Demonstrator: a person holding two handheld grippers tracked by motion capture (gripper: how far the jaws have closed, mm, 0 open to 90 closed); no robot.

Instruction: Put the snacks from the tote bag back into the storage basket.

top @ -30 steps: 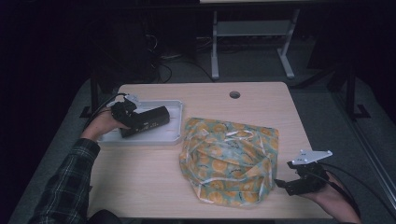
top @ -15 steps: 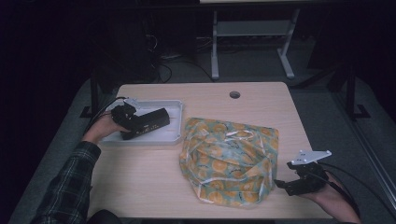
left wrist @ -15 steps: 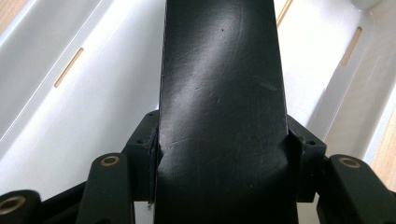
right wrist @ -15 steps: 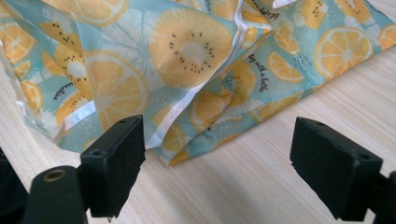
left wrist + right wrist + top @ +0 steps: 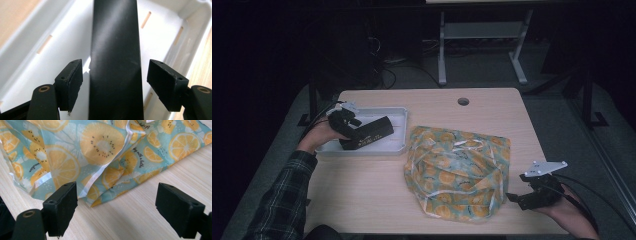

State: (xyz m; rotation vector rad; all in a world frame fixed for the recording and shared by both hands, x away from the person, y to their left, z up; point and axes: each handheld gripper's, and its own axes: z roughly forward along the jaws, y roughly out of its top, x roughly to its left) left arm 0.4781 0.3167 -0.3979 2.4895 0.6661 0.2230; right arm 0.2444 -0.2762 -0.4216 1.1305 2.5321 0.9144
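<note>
A long black box [image 5: 371,132] lies in the white tray [image 5: 398,116] at the table's left. My left gripper [image 5: 354,134] straddles the box's near end. Up close, the black box [image 5: 115,62] runs between the two pads [image 5: 71,82] with a gap on each side. These jaws have just been opening, so they no longer press on it. A crumpled fruit-print bag [image 5: 459,170] lies in the middle. My right gripper [image 5: 513,198] rests open at its lower right corner, and the bag's edge [image 5: 100,147] lies just beyond the pads.
The tray's slotted white floor [image 5: 37,37] shows around the box. A round cable hole [image 5: 463,101] sits near the table's far edge. Bare wood [image 5: 362,185] lies in front of the tray. A metal stand [image 5: 482,45] is on the floor behind.
The left hand and the black box have barely shifted in the tray. The right gripper and the bag have kept still.
</note>
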